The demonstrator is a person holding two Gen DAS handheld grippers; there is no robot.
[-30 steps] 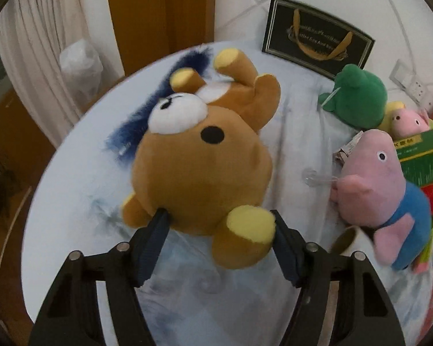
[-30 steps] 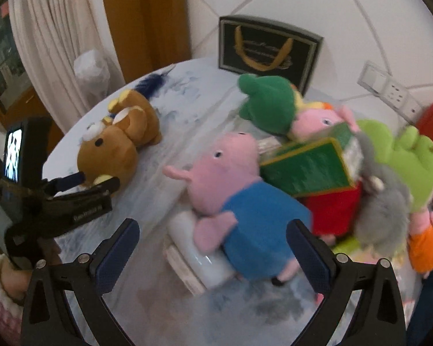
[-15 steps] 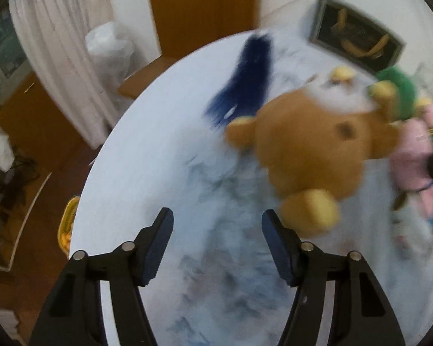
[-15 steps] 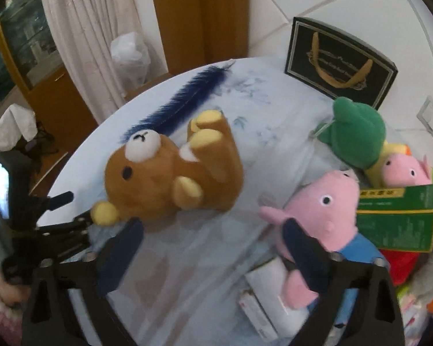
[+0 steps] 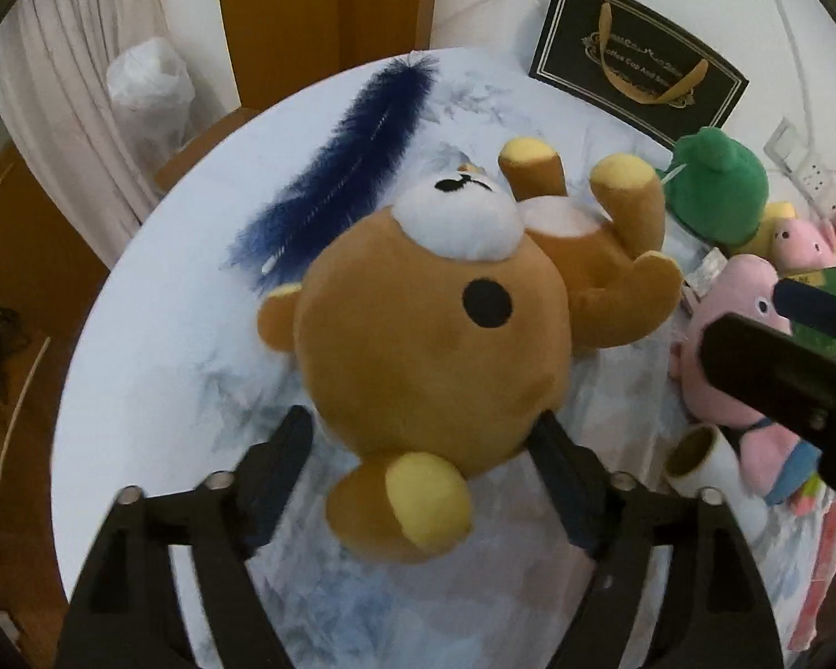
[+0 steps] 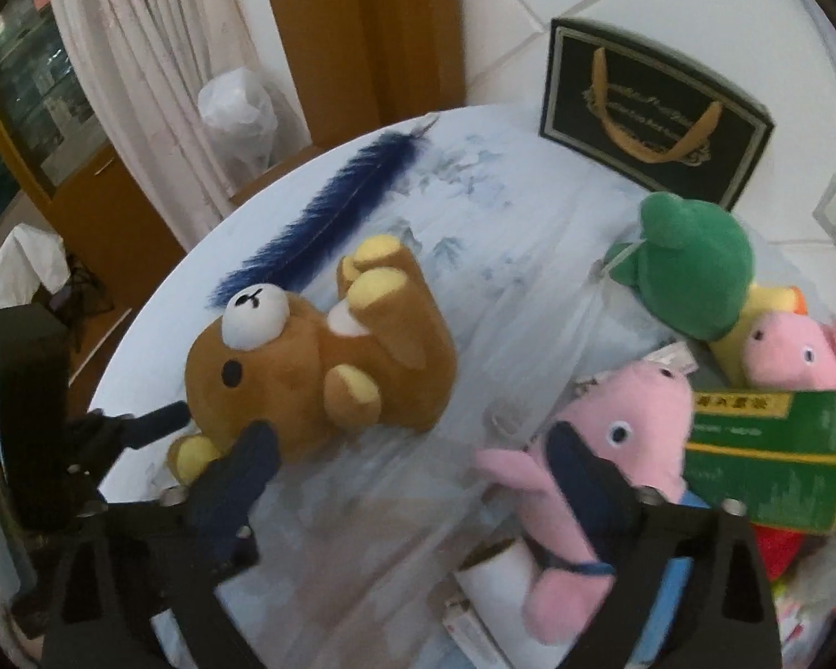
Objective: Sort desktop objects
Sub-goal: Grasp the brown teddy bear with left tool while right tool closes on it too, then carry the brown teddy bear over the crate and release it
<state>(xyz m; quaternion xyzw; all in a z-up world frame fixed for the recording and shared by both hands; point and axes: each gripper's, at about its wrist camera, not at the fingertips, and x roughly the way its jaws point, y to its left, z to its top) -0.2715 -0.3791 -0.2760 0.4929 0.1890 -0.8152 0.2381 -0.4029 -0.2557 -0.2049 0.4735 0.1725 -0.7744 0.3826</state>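
- Round tabletop (image 5: 156,334) under a pale blue-printed cloth; white tiled wall, wooden door and cream curtain behind.
- Bear (image 5: 434,334): brown plush, on its back near the middle of the tabletop, feet toward the far edge, head toward the near edge.
- Feather (image 5: 340,167): dark blue, lying at the far-left edge, its lower end just beside the bear's head.
- Gift bag (image 5: 638,58): black with gold handles, upright at the far edge against the wall.
- Toy heap, right edge: green plush (image 6: 691,273), large pig (image 6: 602,446) in blue, small pig (image 6: 791,351), green box (image 6: 769,463) resting against them, white roll (image 5: 702,460) in front, further items too crowded to tell.
- Left gripper (image 5: 423,474): jaws opening, one on each side of the bear's head; the pads lie at the plush, and it looks released, not pinched.
- Right gripper (image 6: 412,474): jaws opening, wide, nothing between them but cloth; the right one overlaps the large pig in view.
- Progress, as judged: early. Bear set apart from the heap on open cloth; the heap at the right edge remains unsorted, the large pig the likeliest next pick.
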